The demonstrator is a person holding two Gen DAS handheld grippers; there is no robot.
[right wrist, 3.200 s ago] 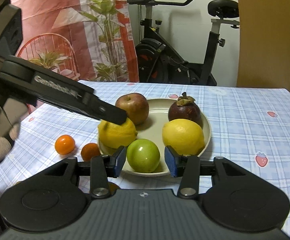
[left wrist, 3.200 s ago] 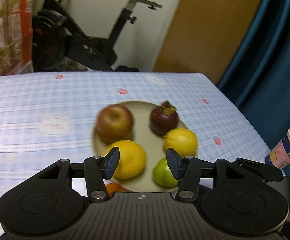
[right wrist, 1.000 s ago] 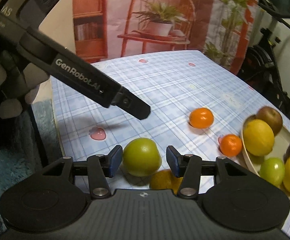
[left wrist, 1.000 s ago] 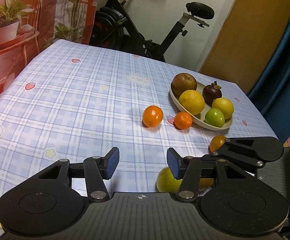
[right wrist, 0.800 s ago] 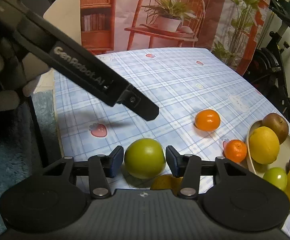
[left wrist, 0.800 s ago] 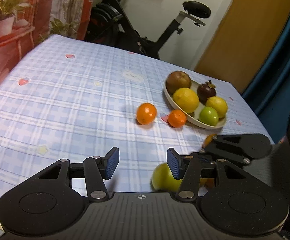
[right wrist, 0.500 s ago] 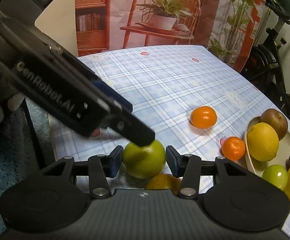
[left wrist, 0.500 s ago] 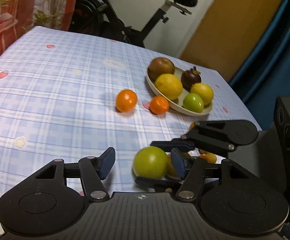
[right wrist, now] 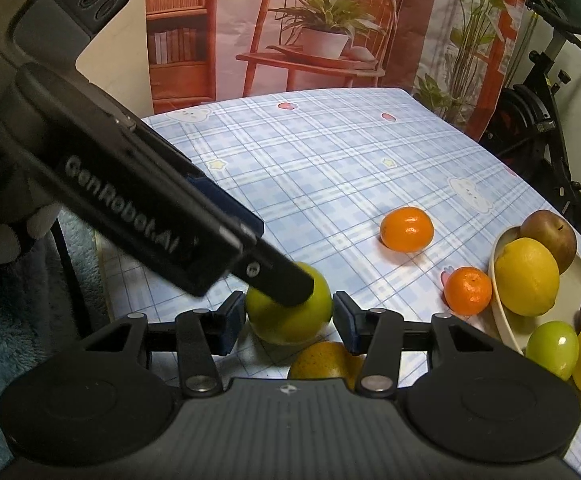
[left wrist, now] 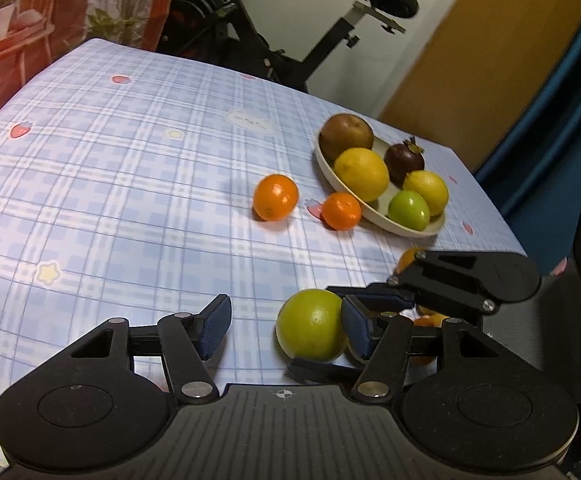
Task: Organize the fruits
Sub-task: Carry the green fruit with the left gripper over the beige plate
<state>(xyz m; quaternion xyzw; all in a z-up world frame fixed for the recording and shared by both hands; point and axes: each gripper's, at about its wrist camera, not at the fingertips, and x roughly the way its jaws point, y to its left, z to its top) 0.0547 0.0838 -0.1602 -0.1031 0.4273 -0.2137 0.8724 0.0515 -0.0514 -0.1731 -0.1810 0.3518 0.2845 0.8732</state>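
1. Your right gripper (right wrist: 288,330) is clamped on the smooth round green fruit (right wrist: 290,312): both blue ribbed pads touch its sides.
2. Your left gripper (left wrist: 286,326) stands apart. Its jaws have just been opening, and the green fruit (left wrist: 310,330) sits between them, against the right pad and clear of the left one.
3. The green fruit is at the near edge of the blue plaid tablecloth (left wrist: 130,184), well short of the cream oval plate (left wrist: 414,230).
4. On the plate: a brownish-red apple (left wrist: 346,136), a large dimpled yellow citrus (left wrist: 362,174), a dark purple mangosteen (left wrist: 404,158), a yellow lemon (left wrist: 428,192), a small glossy green fruit (left wrist: 408,210).
5. Two glossy orange tangerines, one larger (left wrist: 275,197) and one smaller (left wrist: 341,211), lie loose beside the plate's rim.
6. Only the right wrist view shows the yellow-orange fruit (right wrist: 322,362) under the gripper body; the left wrist view shows just slivers of orange behind the fingers.
7. Only the left wrist view shows the whole plate.
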